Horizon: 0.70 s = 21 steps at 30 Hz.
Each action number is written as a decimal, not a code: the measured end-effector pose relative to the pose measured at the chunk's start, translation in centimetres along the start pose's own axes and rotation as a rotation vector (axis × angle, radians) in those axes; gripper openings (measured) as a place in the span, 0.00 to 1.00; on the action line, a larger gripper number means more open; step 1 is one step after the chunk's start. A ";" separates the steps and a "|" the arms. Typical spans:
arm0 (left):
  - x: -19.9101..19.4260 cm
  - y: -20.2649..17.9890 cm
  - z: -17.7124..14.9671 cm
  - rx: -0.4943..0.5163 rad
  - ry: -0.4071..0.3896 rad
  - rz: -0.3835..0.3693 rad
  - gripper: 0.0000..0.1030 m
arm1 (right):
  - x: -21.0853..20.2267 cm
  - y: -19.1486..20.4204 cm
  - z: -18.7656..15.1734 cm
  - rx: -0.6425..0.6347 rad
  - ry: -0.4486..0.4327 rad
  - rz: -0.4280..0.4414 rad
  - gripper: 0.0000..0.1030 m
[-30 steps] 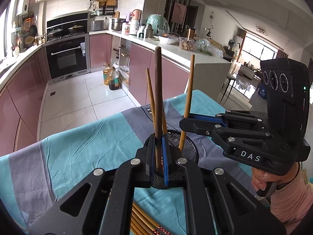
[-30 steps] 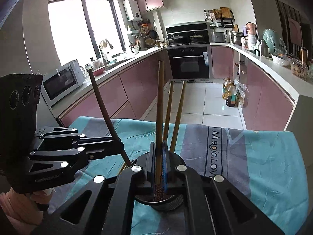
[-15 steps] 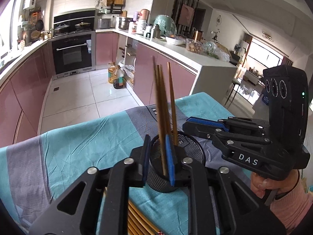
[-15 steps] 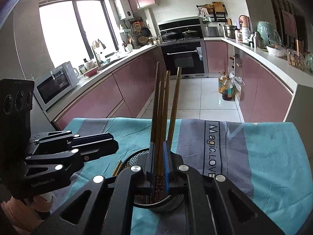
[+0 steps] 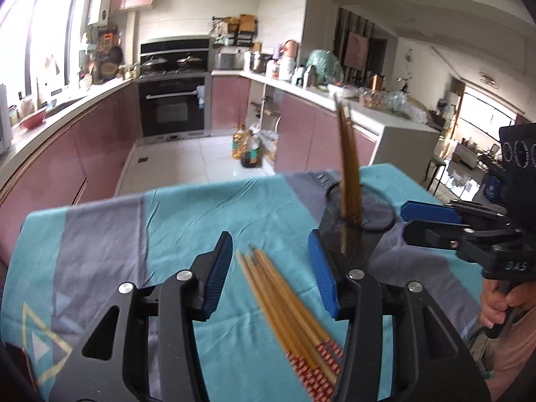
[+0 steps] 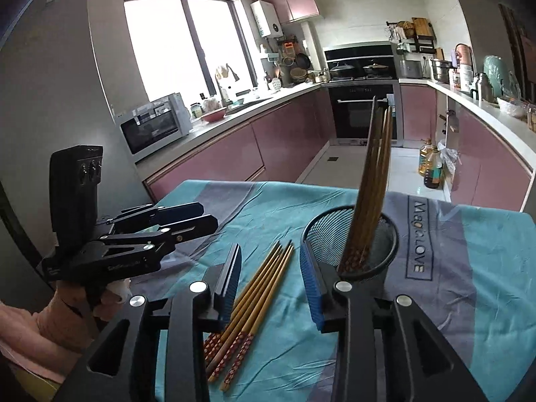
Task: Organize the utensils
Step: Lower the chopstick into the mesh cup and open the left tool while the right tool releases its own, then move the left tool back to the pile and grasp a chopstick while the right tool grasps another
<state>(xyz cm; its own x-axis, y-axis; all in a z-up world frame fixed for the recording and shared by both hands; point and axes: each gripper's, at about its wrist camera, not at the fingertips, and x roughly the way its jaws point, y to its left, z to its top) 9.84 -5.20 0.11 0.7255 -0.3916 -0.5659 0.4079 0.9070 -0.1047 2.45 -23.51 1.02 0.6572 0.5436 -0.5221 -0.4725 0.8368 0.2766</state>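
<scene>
left gripper (image 5: 270, 271): jaws opening, empty, straddling the tips below.
loose chopsticks (image 5: 288, 311): flat on cloth, lower centre, long axis running away between both jaw pairs.
right gripper (image 6: 270, 279): opening, empty, equally near.
mesh holder (image 6: 351, 251): right, chopsticks upright.

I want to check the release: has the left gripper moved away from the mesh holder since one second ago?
Yes. The left gripper, jaws opening and empty, has pulled back left from the mesh holder and now hangs over the loose chopsticks on the tablecloth.
</scene>
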 end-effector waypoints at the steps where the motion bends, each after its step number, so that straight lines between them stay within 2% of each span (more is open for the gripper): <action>1: 0.2 0.4 -0.9 -0.010 0.025 -0.001 0.45 | 0.4 0.3 -0.5 0.002 0.016 0.004 0.33; 9: 2.5 2.3 -6.5 -0.045 0.184 0.009 0.45 | 5.0 0.9 -4.1 0.055 0.164 0.001 0.33; 15: 4.6 2.0 -8.0 -0.031 0.250 0.011 0.45 | 7.3 1.0 -5.4 0.088 0.222 -0.035 0.32; 21: 5.6 1.3 -8.0 -0.028 0.264 0.016 0.44 | 8.1 1.4 -5.9 0.064 0.245 -0.077 0.31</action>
<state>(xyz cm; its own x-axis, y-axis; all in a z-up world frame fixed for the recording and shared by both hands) 10.03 -4.96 -9.75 0.5606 -0.3263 -0.7611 0.3789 0.9183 -0.1146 3.65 -18.29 -7.59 0.5240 0.4527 -0.7215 -0.3835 0.8817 0.2747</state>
